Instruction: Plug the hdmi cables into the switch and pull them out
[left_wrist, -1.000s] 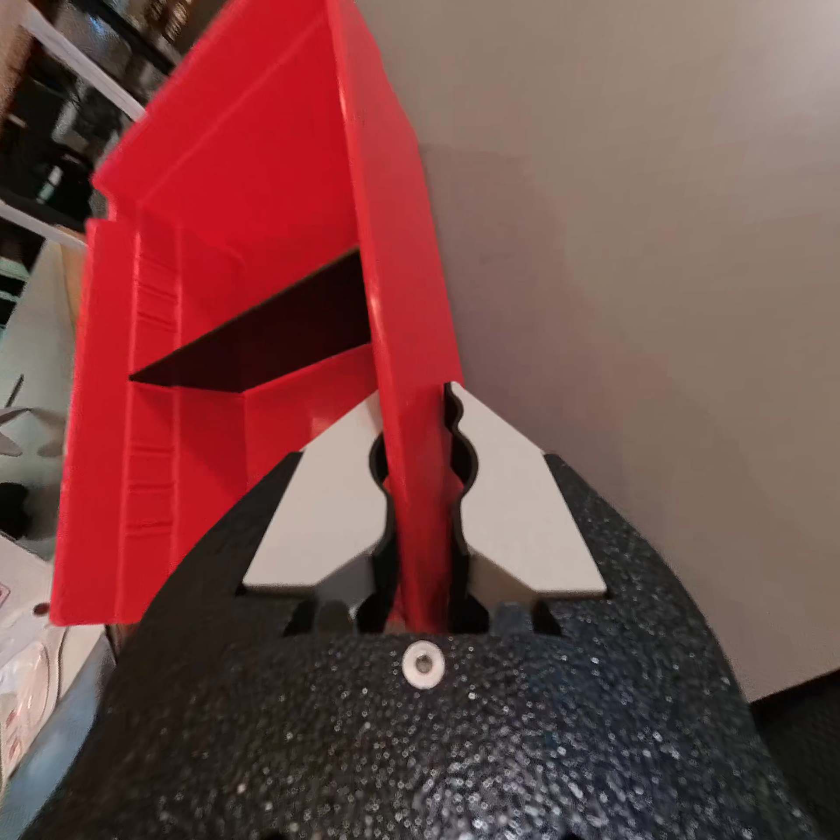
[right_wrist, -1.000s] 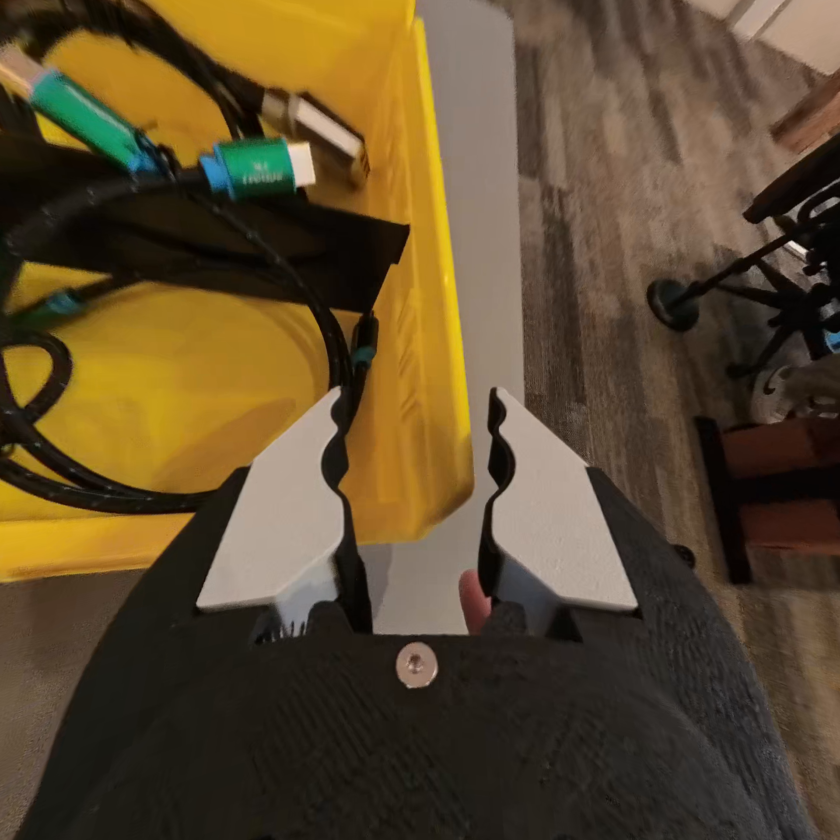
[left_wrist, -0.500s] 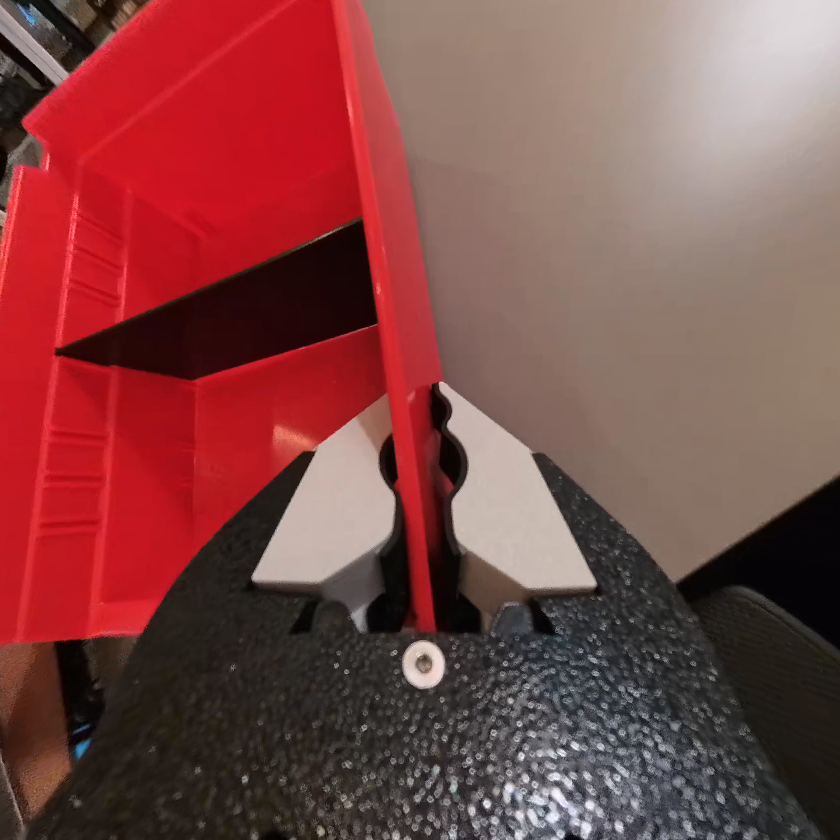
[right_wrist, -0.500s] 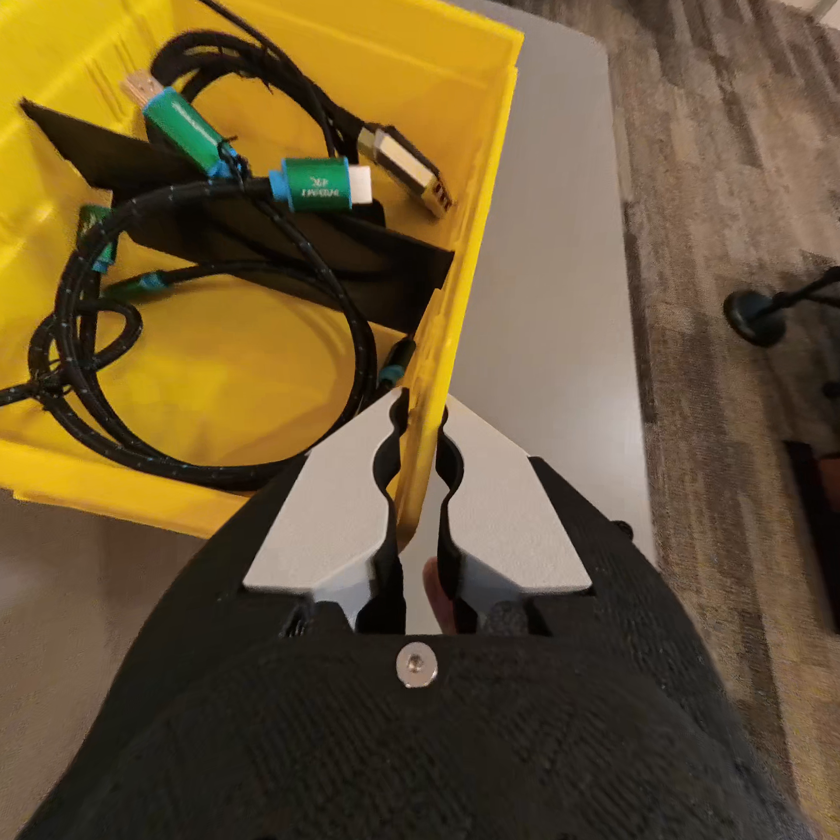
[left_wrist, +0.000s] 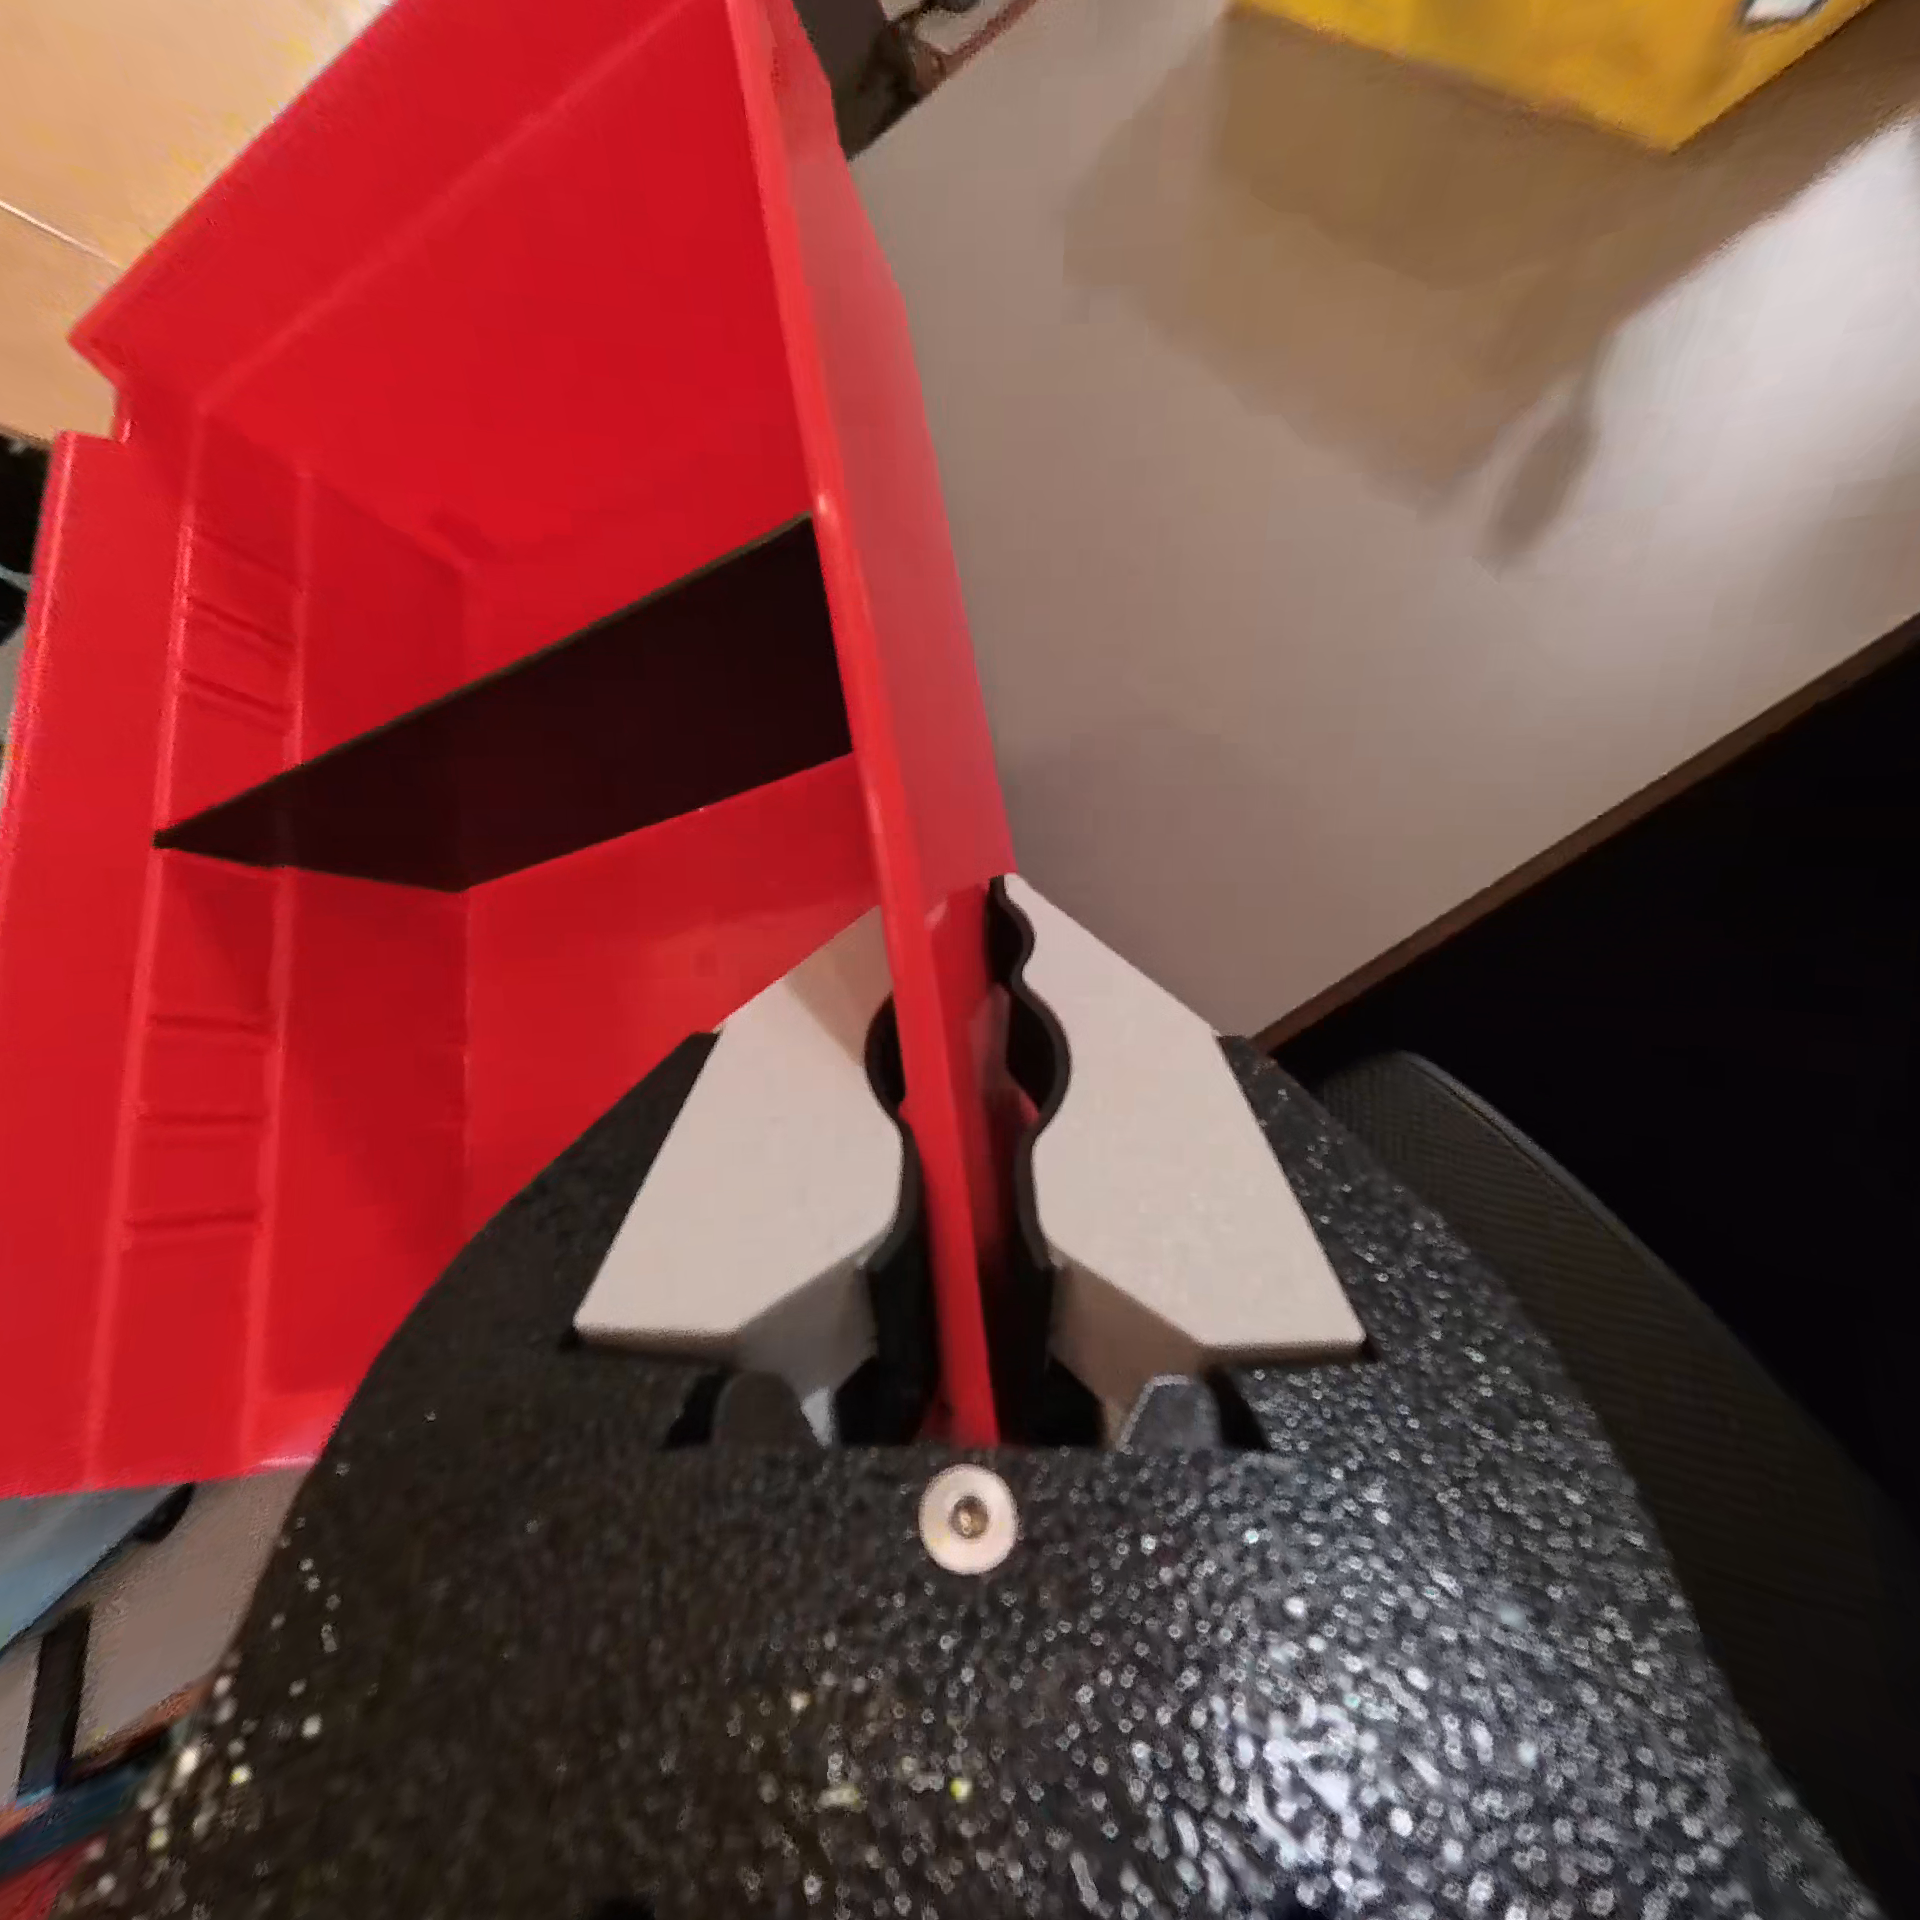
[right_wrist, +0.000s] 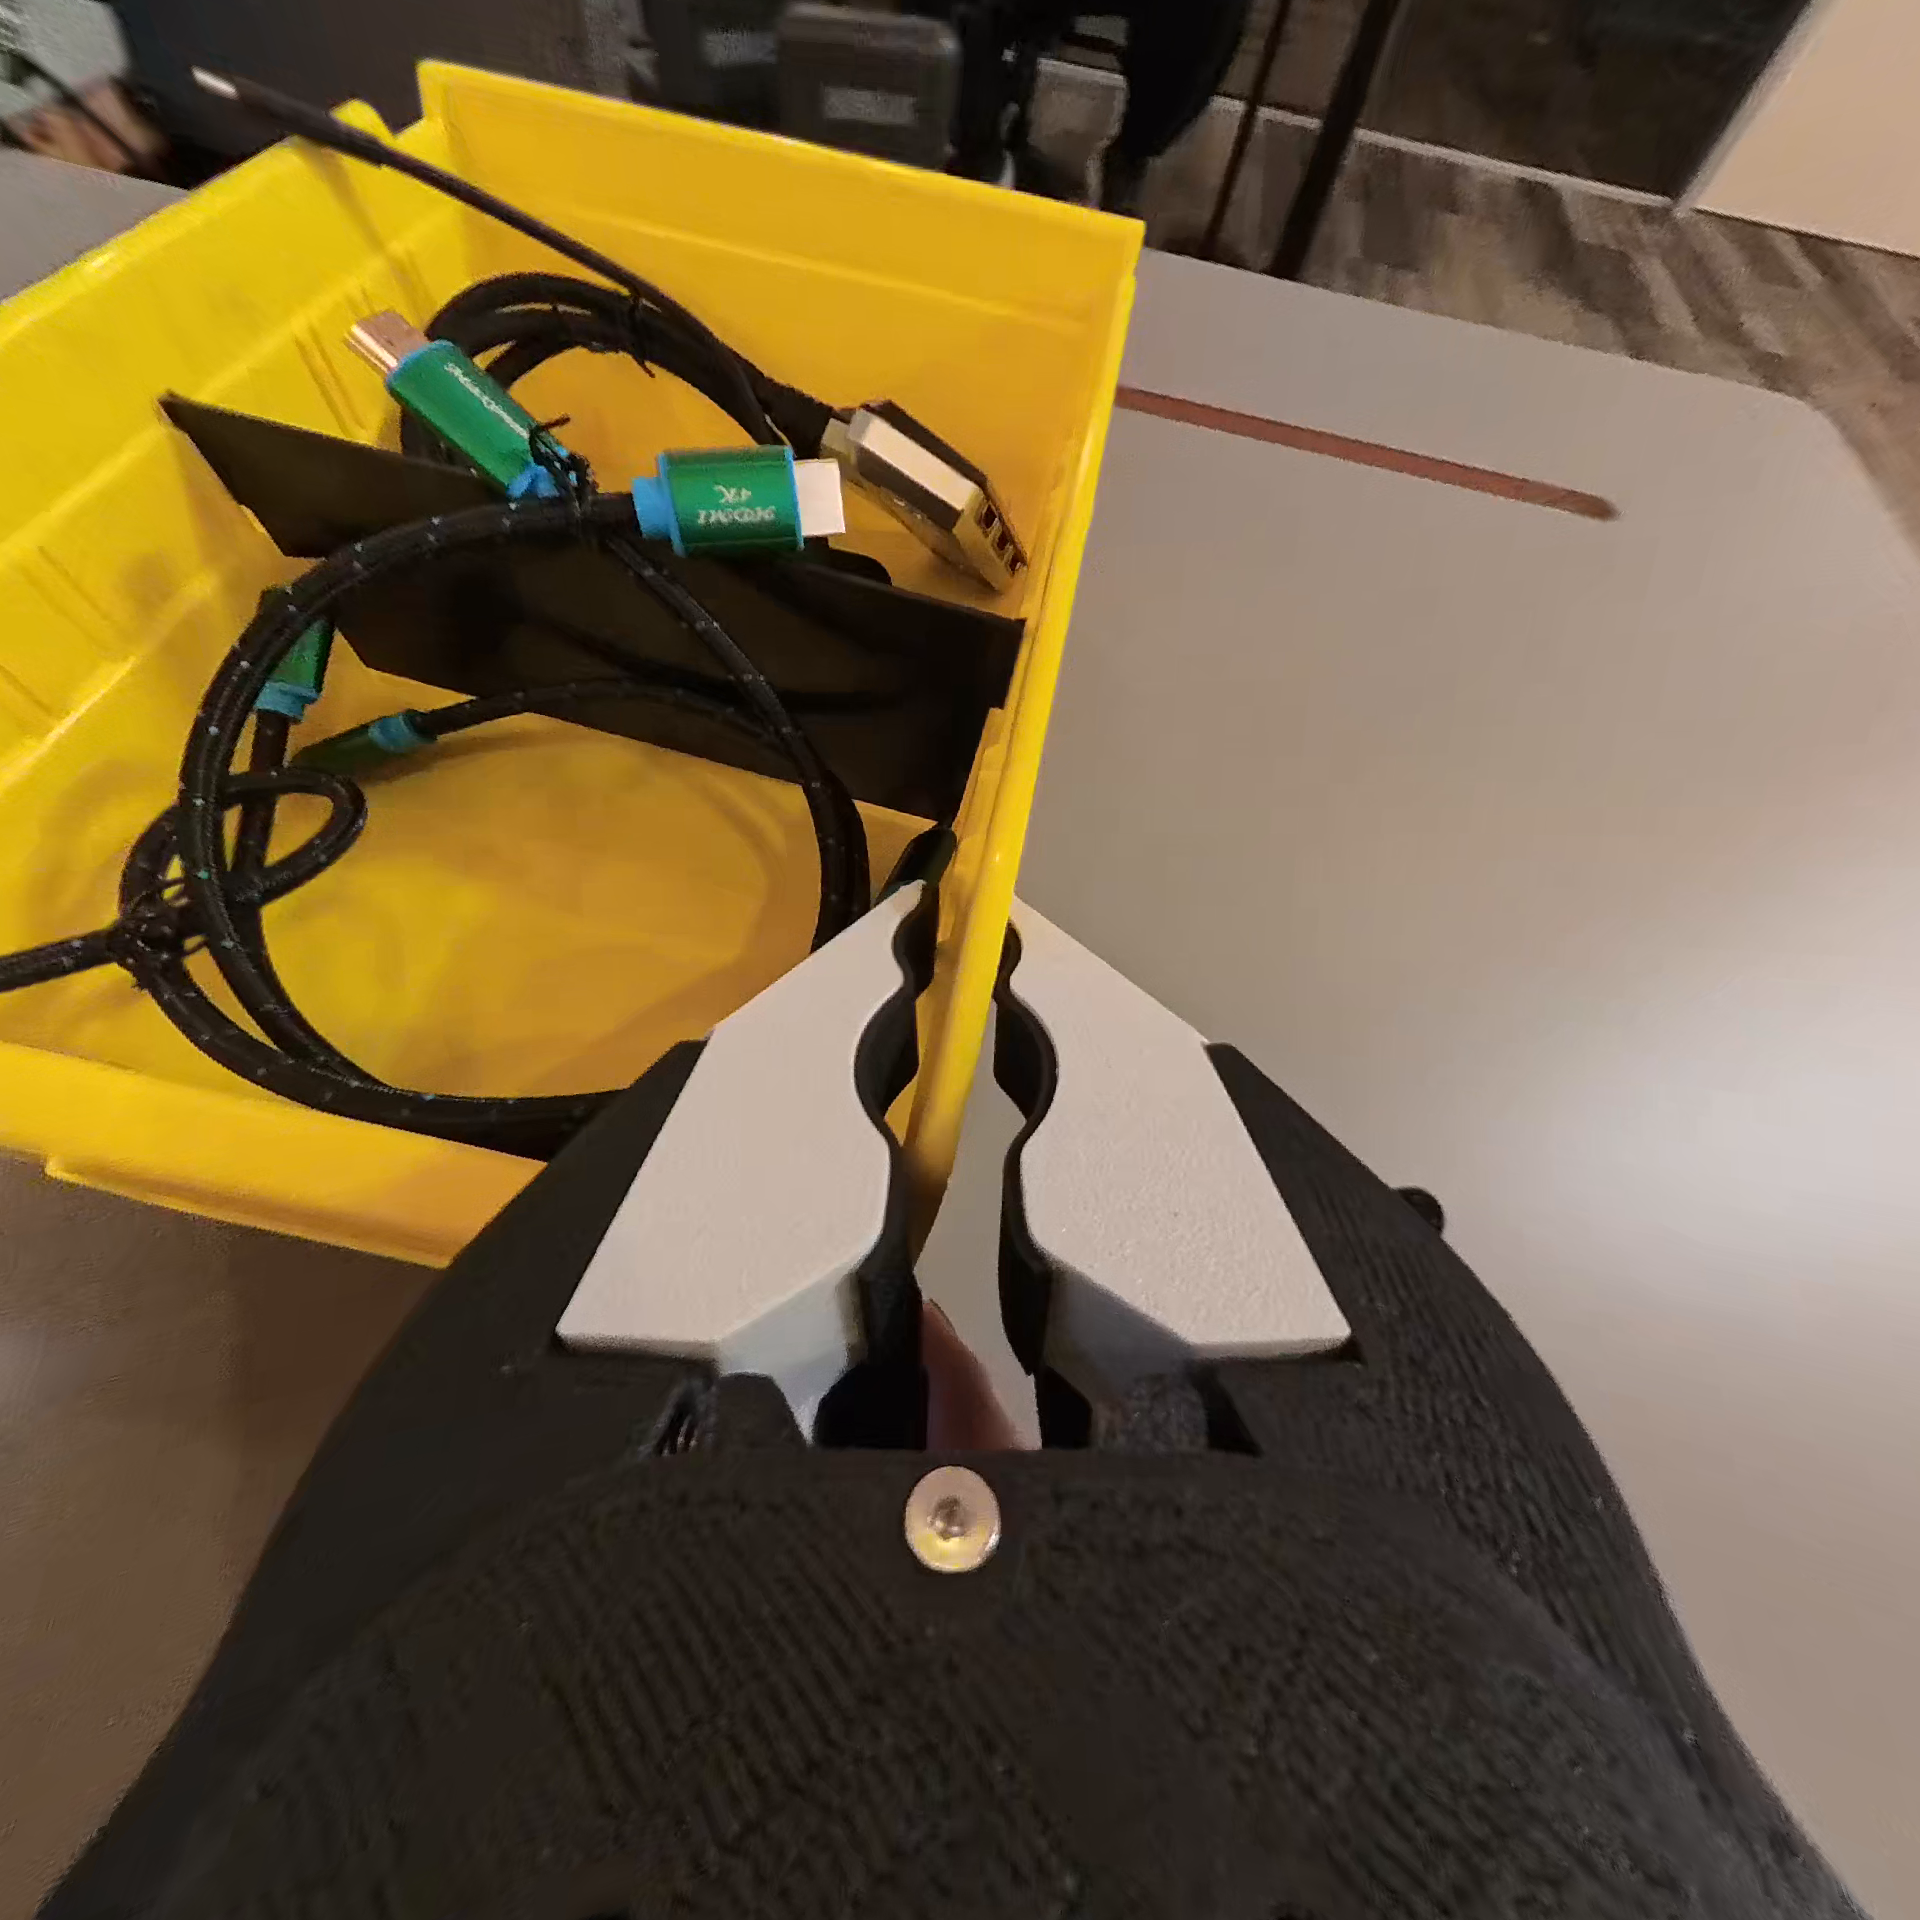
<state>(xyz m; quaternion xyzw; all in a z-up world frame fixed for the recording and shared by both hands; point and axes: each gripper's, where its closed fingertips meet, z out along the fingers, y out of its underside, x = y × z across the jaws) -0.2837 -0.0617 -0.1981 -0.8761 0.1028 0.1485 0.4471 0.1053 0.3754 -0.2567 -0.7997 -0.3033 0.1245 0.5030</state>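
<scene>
The right gripper (right_wrist: 961, 935) straddles the side wall of a yellow bin (right_wrist: 1049, 665) holding braided HDMI cables (right_wrist: 831, 831) on a grey table (right_wrist: 1455, 831).

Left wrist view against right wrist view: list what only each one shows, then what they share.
Only the left wrist view: a red bin with nothing visible in it but a black divider; the left gripper is shut on its side wall.

Only the right wrist view: inside the yellow bin, braided HDMI cables with green plugs and a metal switch; the right gripper straddles the bin's wall, whether clamped is unclear.

Both: the grey table and the yellow bin, only a blurred corner in the left view.
</scene>
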